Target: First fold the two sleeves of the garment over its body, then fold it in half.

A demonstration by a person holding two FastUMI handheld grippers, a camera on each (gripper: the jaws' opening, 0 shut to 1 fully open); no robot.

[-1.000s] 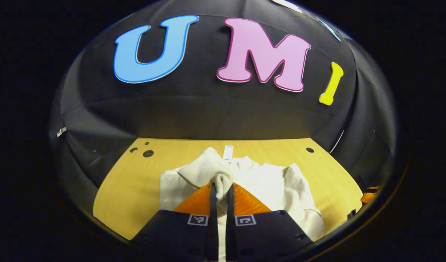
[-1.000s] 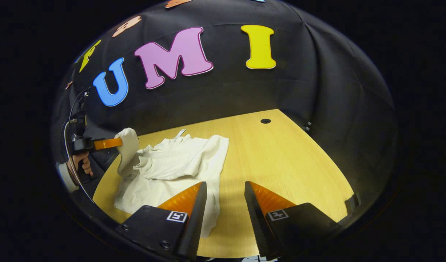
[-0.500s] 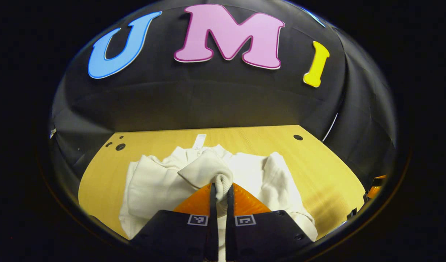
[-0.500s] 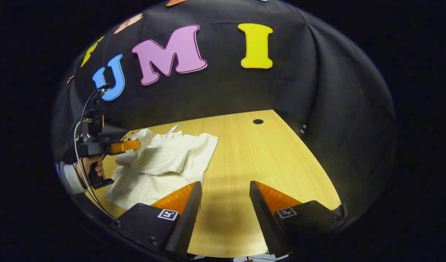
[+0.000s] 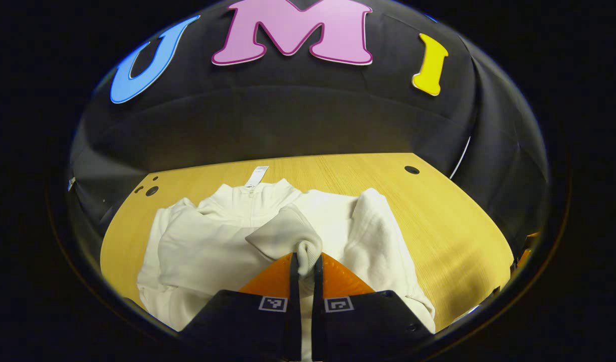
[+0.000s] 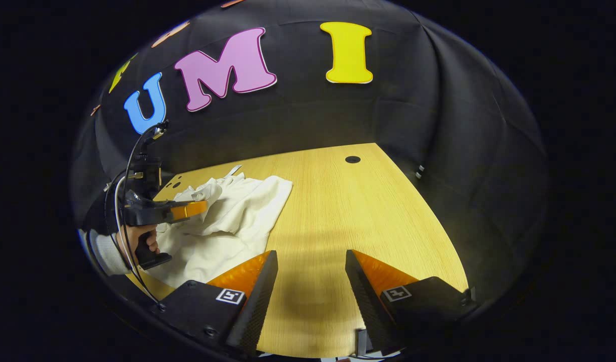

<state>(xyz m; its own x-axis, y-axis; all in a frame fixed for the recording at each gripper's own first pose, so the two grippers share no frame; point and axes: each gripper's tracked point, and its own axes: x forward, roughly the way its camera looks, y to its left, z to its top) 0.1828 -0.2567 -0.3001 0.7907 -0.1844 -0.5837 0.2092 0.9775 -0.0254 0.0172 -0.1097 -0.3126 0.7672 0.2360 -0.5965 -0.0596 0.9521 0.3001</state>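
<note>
A white sweatshirt (image 5: 227, 241) lies spread on the wooden tabletop (image 5: 453, 226), its collar toward the far wall and a paper tag (image 5: 257, 176) sticking out past the collar onto the wood. The left tool (image 5: 304, 264) has both orange fingers pinched on the ribbed cuff of one sleeve (image 5: 288, 236), which is lifted and carried over the body of the garment. The other sleeve (image 5: 381, 241) already lies folded along the body on the side nearer the right tool. In the right gripper view the left tool (image 6: 200, 208) shows at the far left, held by a hand (image 6: 137, 239), with the sweatshirt (image 6: 237, 216) under it. The right tool (image 6: 308, 264) hangs above bare tabletop (image 6: 348, 211) just beside the garment, its fingers spread wide apart and holding nothing.
</note>
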